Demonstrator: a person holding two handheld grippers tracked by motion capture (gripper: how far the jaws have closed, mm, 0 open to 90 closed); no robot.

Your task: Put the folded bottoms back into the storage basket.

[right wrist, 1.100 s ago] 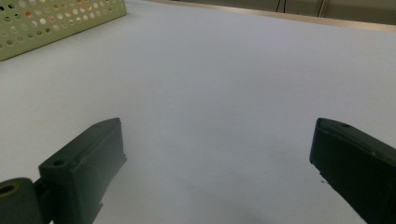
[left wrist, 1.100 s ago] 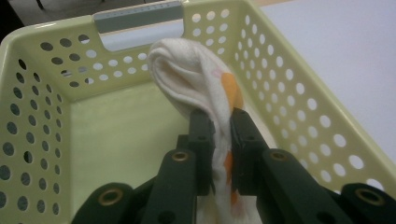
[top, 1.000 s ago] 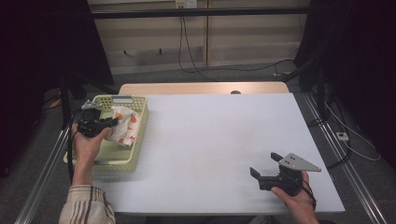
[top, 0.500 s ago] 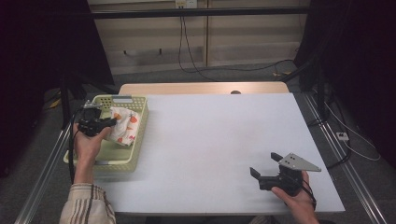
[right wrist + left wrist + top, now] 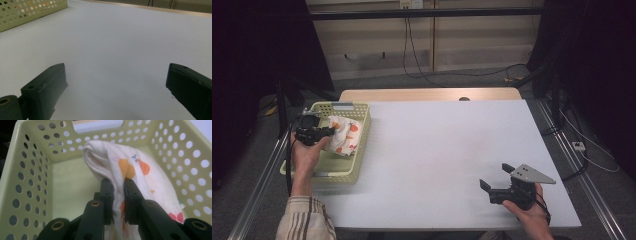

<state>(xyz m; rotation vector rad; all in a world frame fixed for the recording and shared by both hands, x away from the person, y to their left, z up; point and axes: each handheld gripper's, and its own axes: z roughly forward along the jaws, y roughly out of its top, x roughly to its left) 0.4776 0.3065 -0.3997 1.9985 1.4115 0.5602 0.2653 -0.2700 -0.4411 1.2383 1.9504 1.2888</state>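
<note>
— Looking at the pale green perforated plastic basket [image 5: 343, 172], what does the left gripper [image 5: 328, 132] have hold of?

— A white cotton cloth printed with orange and red fruit [image 5: 130, 170]. Its two black jaws stand almost together, pinching a bunched fold of the fabric, so the cloth hangs from them inside the basket, close to the basket's right wall as the left gripper view has it, with its top edge about level with the rim.

— Why grip a fold rather than an edge?

— My guess is that a gathered ridge gives the narrow pads something thick to bite on; a flat layer lying on the basket floor would be harder to catch.

— And the hand's pose?

— The left hand [image 5: 307, 150] reaches over the basket's near-left side, forearm running up from the striped sleeve [image 5: 304, 220], gripper pointing roughly level across the basket toward the cloth.

— What about the other one?

— The right gripper [image 5: 495, 180] sits well apart from the basket, on the white table top [image 5: 442, 150], held low in the right hand [image 5: 527, 212]. Its jaws are spread wide with nothing between them, probably waiting to take the cloth once it clears the basket.
</note>
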